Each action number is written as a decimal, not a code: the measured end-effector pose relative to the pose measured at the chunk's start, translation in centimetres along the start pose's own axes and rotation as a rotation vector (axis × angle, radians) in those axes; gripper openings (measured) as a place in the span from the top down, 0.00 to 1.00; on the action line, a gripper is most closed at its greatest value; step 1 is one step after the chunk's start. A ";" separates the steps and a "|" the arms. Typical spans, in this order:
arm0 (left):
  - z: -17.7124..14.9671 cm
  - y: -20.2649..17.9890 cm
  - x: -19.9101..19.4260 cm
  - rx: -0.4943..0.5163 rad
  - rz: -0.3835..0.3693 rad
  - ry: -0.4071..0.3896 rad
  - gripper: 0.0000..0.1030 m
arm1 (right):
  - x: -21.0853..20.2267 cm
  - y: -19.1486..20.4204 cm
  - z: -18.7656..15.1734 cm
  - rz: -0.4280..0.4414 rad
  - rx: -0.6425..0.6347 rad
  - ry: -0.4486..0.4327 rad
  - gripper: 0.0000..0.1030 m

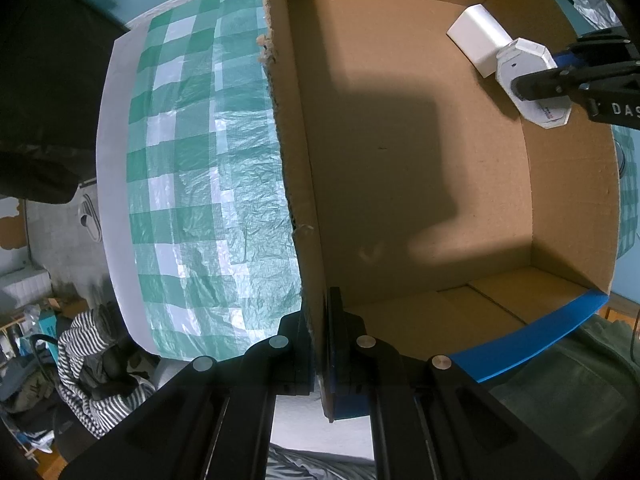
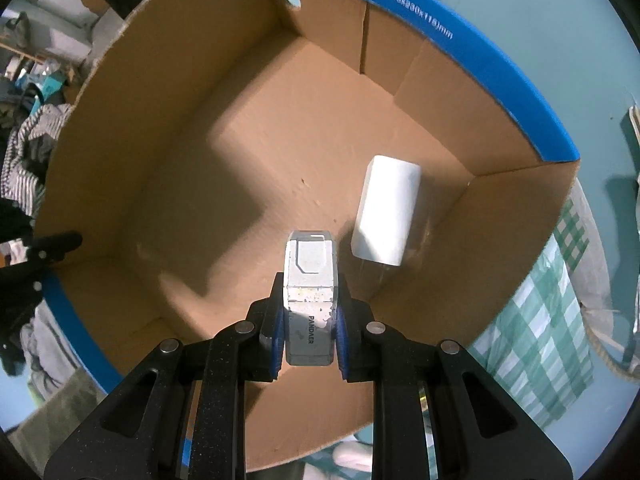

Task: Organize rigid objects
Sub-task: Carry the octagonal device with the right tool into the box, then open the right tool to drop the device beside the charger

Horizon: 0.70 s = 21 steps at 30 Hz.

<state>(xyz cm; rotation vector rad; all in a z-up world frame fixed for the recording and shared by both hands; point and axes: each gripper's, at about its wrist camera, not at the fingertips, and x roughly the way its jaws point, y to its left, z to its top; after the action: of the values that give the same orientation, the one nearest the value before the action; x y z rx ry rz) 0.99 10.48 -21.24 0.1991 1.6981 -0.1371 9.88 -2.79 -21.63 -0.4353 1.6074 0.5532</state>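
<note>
Checked cloth — white block boxed

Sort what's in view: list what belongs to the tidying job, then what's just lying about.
Job:
- cardboard box, its wall clamped in the left hand-held gripper
- grey gadget, held in the right hand-held gripper
- white block, lying in the box

Lying about:
- checked cloth
- striped garment
</note>
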 end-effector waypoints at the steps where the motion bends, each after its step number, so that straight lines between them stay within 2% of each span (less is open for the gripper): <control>1: 0.1 0.1 0.0 0.000 -0.001 0.001 0.95 | 0.0 0.0 0.0 0.000 -0.003 -0.003 0.82; 10: 0.0 0.1 -0.1 0.003 -0.002 0.004 0.95 | 0.5 0.4 0.1 0.007 0.000 -0.008 0.82; 14: 0.0 0.1 -0.1 0.006 0.004 0.005 0.95 | -0.5 -0.2 -0.2 0.017 0.015 -0.033 0.78; 17: 0.0 0.0 -0.2 0.009 0.004 0.003 0.95 | -1.3 -0.6 -0.4 0.019 0.029 -0.049 0.66; 19: 0.0 0.1 -0.3 0.010 0.006 0.002 0.95 | -2.2 -0.9 -0.6 0.025 0.038 -0.065 0.65; 21: 0.0 0.1 -0.3 0.010 0.007 0.003 0.95 | -3.0 -1.2 -0.9 0.027 0.048 -0.082 0.59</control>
<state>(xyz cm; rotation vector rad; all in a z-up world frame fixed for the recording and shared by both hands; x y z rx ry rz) 1.02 10.60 -20.94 0.2125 1.6996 -0.1402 10.19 -4.37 -18.68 -0.3513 1.5468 0.5453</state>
